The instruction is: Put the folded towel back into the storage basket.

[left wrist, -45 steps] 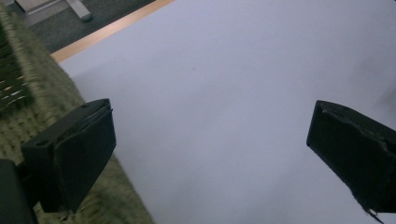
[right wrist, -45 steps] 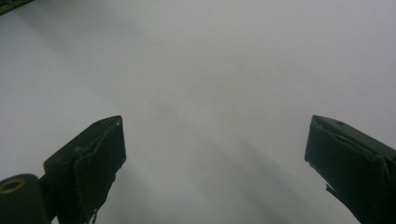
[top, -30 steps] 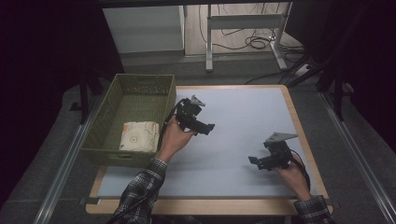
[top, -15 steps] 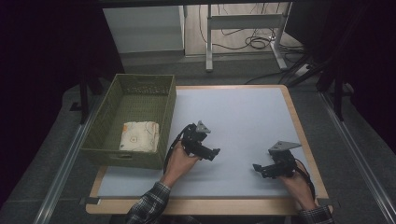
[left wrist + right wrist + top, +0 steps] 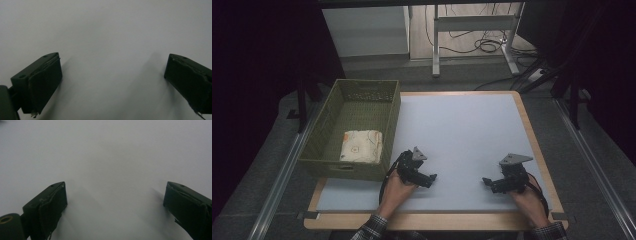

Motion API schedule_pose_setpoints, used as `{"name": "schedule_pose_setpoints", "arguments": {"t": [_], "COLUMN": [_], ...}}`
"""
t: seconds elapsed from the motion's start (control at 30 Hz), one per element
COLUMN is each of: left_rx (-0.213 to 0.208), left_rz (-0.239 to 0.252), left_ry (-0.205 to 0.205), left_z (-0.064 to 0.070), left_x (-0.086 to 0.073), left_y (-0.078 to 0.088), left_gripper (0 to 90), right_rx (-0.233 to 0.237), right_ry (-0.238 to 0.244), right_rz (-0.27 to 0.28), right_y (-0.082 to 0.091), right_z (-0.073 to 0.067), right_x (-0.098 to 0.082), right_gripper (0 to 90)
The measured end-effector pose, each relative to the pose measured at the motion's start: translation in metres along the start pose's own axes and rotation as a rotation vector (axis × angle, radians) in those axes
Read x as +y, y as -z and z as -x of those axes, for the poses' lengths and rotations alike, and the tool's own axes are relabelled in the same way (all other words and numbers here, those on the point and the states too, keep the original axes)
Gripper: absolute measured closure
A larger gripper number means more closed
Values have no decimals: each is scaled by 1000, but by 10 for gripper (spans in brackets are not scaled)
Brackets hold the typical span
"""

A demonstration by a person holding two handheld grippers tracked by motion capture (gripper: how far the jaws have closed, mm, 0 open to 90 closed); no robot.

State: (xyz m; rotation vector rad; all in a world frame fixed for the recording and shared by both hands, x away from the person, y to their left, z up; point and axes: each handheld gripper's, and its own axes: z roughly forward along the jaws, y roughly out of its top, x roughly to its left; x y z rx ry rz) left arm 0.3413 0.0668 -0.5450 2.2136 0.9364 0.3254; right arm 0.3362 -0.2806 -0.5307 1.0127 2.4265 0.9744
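- Our left gripper point(image 5: 432, 177) is hovering low over the pale table point(image 5: 462, 130), just beside the near right corner of the green basket point(image 5: 393, 125); in the left gripper view its jaws are standing wide apart with nothing but bare tabletop between them.
- Our right gripper point(image 5: 486, 181) is resting near the table's front right corner, well apart from the left one, and in the right gripper view its jaws are likewise spread wide and carrying nothing.
- We are taking the folded cloth bundle point(image 5: 360, 146) as the thing in hand: it is lying flat on the basket floor, toward the near end and close to the right wall.
- We are judging it to be soft and light, a cream fabric with a small printed pattern, likely to sag and unfold if lifted by one corner.
- We are reckoning it is neither fragile nor slippery, so a firm pinch should do no harm.
- We are thinking the best hold is across a folded edge, catching all the layers together, or one gripper on each short side so the stack stays folded.
- We are noting that the basket's high near wall stands between the left gripper and the bundle, so any reach would probably have to come from above.
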Motion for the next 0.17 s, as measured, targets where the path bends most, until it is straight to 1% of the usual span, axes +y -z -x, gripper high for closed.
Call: {"name": "schedule_pose_setpoints", "arguments": {"t": [0.17], "left_rx": [3], "left_rz": [8], "left_ry": [-1], "left_z": [1], "left_x": [-1], "left_y": [0], "left_gripper": [11], "right_rx": [-3], "right_ry": [2], "right_rz": [1], "right_y": [0], "right_z": [0], "right_x": [-1], "right_gripper": [51]}}
